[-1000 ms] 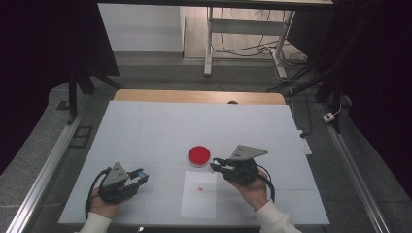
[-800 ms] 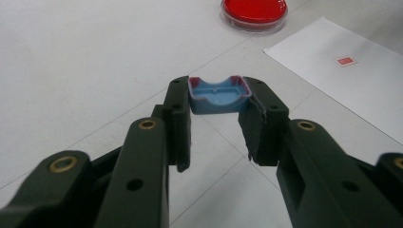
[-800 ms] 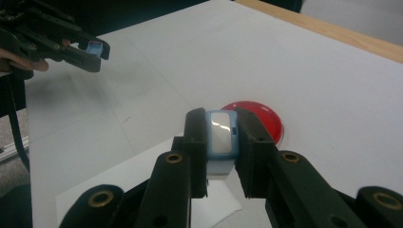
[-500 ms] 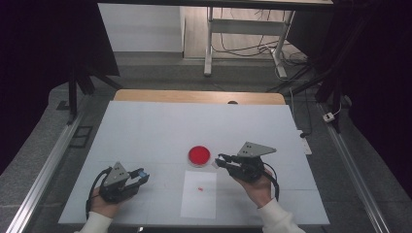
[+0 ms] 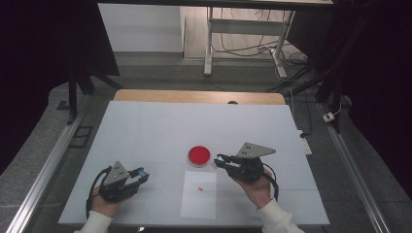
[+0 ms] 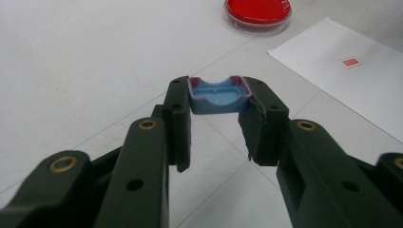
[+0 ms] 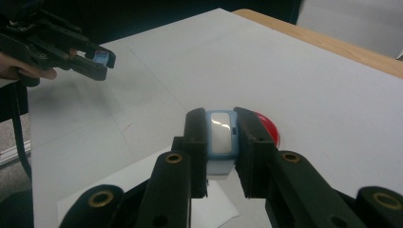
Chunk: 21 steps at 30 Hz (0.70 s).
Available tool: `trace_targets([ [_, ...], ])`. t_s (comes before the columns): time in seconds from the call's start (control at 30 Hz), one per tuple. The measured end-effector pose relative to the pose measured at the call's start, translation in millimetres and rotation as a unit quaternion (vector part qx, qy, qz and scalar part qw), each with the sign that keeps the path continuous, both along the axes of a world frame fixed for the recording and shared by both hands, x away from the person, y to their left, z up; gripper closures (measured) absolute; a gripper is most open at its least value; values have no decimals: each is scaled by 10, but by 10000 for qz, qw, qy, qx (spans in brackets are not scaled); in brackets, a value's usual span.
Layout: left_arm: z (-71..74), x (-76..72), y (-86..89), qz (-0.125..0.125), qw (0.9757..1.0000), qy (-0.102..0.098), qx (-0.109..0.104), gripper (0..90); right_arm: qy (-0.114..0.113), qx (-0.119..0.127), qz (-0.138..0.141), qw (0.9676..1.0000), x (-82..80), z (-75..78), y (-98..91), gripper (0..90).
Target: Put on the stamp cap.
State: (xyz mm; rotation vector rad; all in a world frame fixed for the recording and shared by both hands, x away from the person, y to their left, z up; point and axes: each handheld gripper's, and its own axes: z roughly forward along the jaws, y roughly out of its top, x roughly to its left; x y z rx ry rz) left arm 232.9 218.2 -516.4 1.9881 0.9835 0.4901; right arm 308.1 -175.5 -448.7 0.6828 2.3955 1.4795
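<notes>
My left gripper (image 5: 139, 174) rests low at the table's near left, shut on a small blue piece with a pink rim (image 6: 216, 97). The right gripper (image 5: 221, 160) hovers at the near right, pointing left, shut on a light blue block with a white face (image 7: 220, 131). Just left of the right gripper's tips, a round red dish (image 5: 199, 155) sits on the white table; the dish (image 7: 269, 127) shows partly behind the right jaw. In the right gripper view, the left gripper (image 7: 102, 59) appears far off at the top left with its blue piece.
A white paper sheet (image 5: 199, 195) with a tiny red mark (image 5: 200, 189) lies between the two hands, near the front edge. The white tabletop (image 5: 160, 126) ends in a wooden strip (image 5: 194, 96) at the far side. Metal rails (image 5: 46, 170) run along both sides.
</notes>
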Motion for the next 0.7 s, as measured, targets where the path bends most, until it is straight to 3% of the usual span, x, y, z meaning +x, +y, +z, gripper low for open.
trace_targets([
  [0.7, 28, 40, -161, -158, 9998, -75, 44, 648, -21, -19, 9, 10000, -8, -5, 18, 757],
])
